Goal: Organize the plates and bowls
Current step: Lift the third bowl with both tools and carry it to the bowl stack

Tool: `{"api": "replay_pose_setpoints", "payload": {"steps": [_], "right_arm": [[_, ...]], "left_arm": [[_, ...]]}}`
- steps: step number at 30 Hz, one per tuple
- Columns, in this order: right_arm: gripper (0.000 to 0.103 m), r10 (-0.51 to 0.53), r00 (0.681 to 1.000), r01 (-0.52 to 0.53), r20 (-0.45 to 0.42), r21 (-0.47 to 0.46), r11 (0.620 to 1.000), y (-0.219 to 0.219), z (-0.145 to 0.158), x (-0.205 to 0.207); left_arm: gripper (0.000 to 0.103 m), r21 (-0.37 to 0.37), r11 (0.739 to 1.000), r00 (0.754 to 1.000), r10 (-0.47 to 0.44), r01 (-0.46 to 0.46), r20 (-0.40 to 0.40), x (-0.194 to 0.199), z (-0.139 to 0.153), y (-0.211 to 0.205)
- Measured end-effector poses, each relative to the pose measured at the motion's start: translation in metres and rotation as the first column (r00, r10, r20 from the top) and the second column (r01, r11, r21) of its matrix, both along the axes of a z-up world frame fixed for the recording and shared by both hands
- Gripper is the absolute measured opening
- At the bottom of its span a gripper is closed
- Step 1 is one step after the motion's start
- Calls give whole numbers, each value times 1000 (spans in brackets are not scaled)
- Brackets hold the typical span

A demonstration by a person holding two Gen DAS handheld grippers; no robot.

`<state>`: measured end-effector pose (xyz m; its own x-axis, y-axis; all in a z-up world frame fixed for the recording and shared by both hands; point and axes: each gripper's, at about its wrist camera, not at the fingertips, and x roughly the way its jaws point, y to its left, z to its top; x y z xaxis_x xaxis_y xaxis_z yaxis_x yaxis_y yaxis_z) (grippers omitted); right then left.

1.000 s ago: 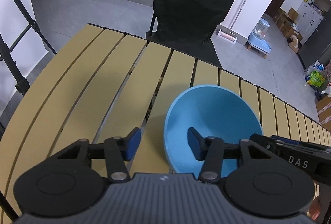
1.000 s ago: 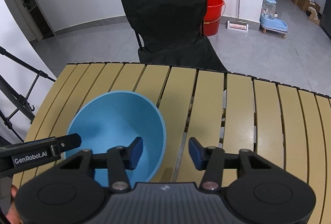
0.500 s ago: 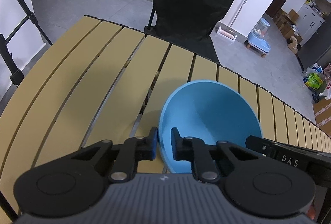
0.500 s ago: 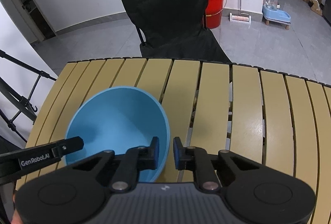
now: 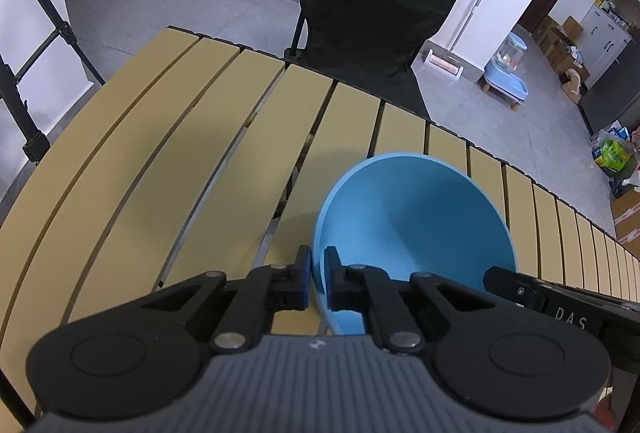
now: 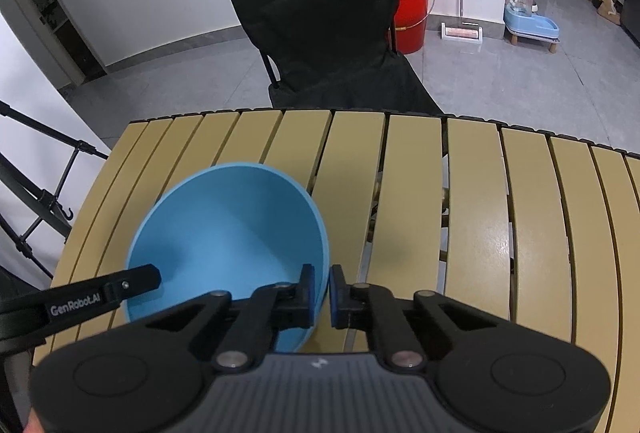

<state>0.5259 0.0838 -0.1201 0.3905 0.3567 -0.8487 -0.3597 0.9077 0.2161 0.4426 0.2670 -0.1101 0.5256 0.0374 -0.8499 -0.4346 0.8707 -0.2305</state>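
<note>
A blue bowl [image 5: 412, 225] stands on the tan slatted table [image 5: 160, 153]. My left gripper [image 5: 317, 261] pinches the bowl's left rim, one pad outside and one inside, its jaws closing tight on it. In the right wrist view the same blue bowl [image 6: 232, 225] sits at lower left, and my right gripper [image 6: 322, 281] clamps its right rim the same way, jaws closing. Each gripper's finger shows in the other view: the left one's fingers [image 6: 120, 287] and the right one's fingers [image 5: 520, 289] reach over the near rim.
A black folding chair [image 6: 320, 25] stands behind the table's far edge. A red bucket [image 6: 412, 13] and a blue pet feeder [image 6: 528, 17] are on the floor beyond. A black metal stand [image 5: 24, 73] rises at the left. Bare slats [image 6: 480, 213] stretch right of the bowl.
Both grippers went from wide open astride the bowl's rim to shut on it, one at each side. The bowl and the hands stayed where they were.
</note>
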Motion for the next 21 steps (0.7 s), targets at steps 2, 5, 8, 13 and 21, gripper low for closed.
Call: {"api": "replay_pose_setpoints", "payload": {"steps": [2,5,8,13,21], "right_arm": [[7,-1,1000,1,2,-4,1000,0,0,-1],[7,-2,1000,2,3,-6,1000,-1,1,-2],[7,-6,1000,6,4,0,1000,-3,3,-3],[7,-8,1000,8,11,6,1000,-8,8,-7],[7,-22,999,21,23,18,1000,-19,19,-18]], "left_arm": [[8,5,1000,1000,-3,3,0,0,1,-2],[8,6,1000,1000,-6,6,1,0,2,-3],[8,11,1000,1000,-8,8,5,0,4,-3],[8,19,1000,1000,-19,19,13,-1,9,-7],[8,25,999,999,-35,34,30,-11,23,-19]]}}
